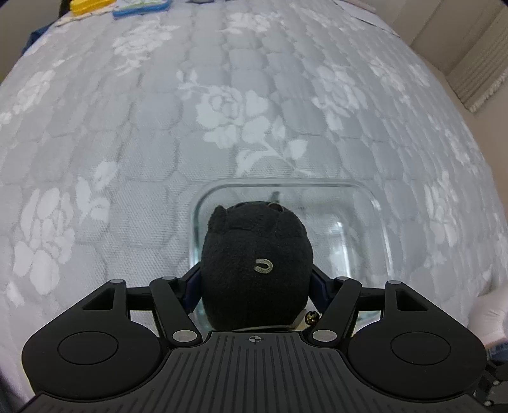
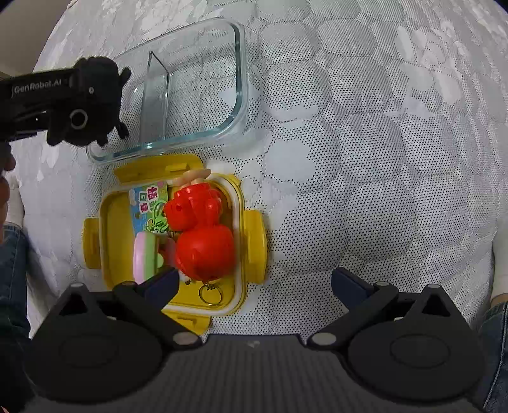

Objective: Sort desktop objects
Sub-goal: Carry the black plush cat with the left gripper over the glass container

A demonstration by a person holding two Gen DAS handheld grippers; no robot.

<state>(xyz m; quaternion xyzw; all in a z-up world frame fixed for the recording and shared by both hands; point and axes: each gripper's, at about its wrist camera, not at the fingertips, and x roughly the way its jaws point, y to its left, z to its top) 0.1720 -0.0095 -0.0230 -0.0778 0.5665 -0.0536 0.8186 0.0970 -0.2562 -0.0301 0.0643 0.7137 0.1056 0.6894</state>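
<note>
Quilted grey bedding [image 1: 254,104] with pale woven roses filled the left wrist view, with a beige wall and curtain at the right edge. Near the far edge lay a yellow lid [image 1: 85,5] and a blue-rimmed lid [image 1: 139,9]. The left gripper [image 1: 255,286] pointed steeply down, its blue pads pressed against both flanks of a black plush toy [image 1: 255,251], which it held over the near left corner of a clear glass container [image 1: 374,222] resting on the bedding.

From the right wrist view the same bedding [image 2: 349,190] spread out below. The glass container [image 2: 239,79], split by an inner glass wall, sat at upper left, and the left gripper [image 2: 77,119] hung over its left rim with the black plush toy [image 2: 95,71] clamped in it. Just beside the glass lay a yellow box [image 2: 254,241] holding two red plastic toys [image 2: 203,251], a pink and green round piece [image 2: 144,257], a printed packet [image 2: 147,200] and a key ring [image 2: 210,294]. The right gripper [image 2: 254,279] stood wide apart and held nothing, its left finger over the box's near corner.
</note>
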